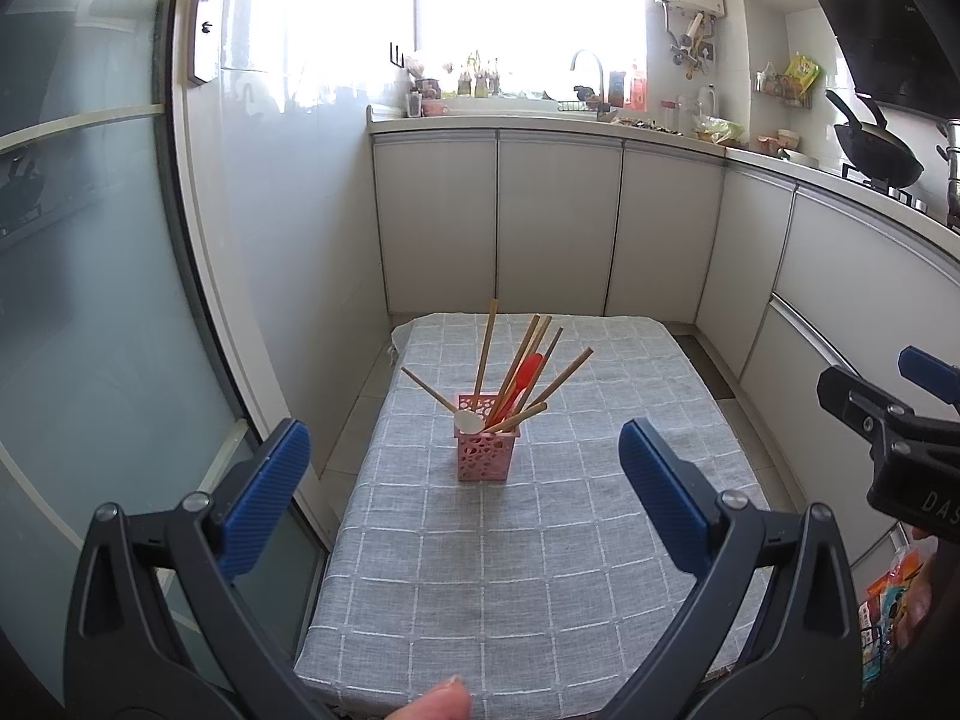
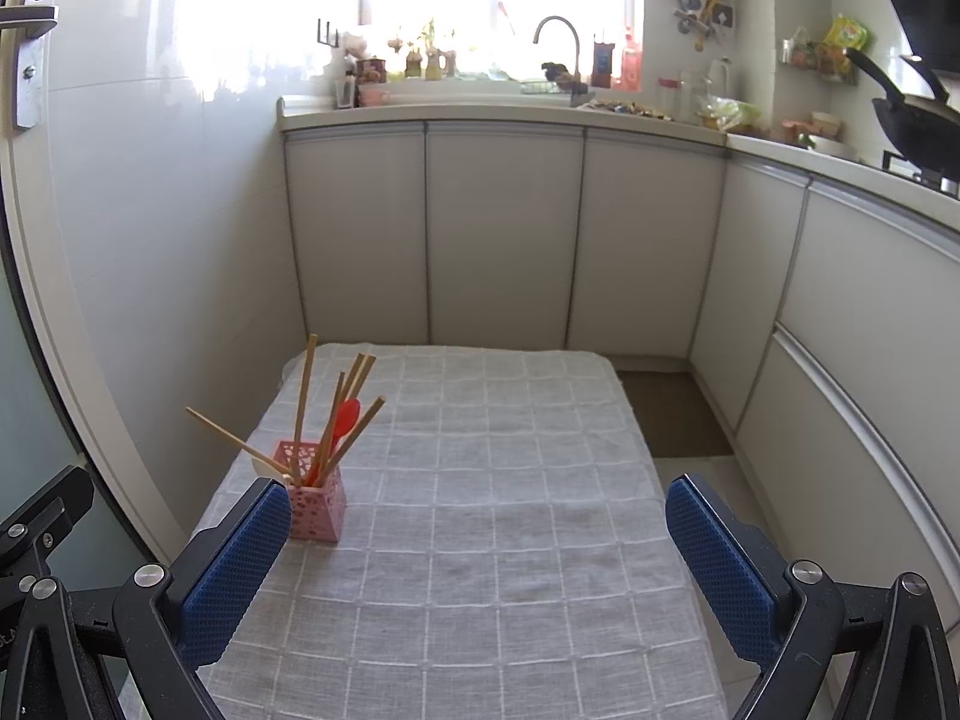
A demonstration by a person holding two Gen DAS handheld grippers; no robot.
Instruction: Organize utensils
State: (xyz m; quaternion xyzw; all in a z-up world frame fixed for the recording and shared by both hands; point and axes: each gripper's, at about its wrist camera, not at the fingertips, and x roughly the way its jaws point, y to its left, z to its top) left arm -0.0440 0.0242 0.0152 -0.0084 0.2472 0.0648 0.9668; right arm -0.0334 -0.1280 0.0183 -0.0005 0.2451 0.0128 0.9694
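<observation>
- A pink perforated plastic holder (image 1: 487, 445) is seen standing upright on the grey checked tablecloth (image 1: 516, 564), well toward the middle of the table and nearer its left edge in the right wrist view.
- Inside it, several wooden chopsticks (image 1: 483, 354), a red plastic spoon (image 1: 523, 373) and a white spoon (image 1: 468, 420) are fanned out loosely; nothing is seen lying on the cloth.
- The left gripper (image 1: 465, 501) is held spread wide and empty, apart from the holder, which is framed between its blue pads.
- The right gripper (image 2: 474, 564) is likewise spread and empty, with the holder just beyond its left pad.
- The collecting step is judged done, or nearly so; only tidying appears left.
- If a next move is called for, a centred approach to the leaning sticks would be needed, since the light holder could be tipped.
</observation>
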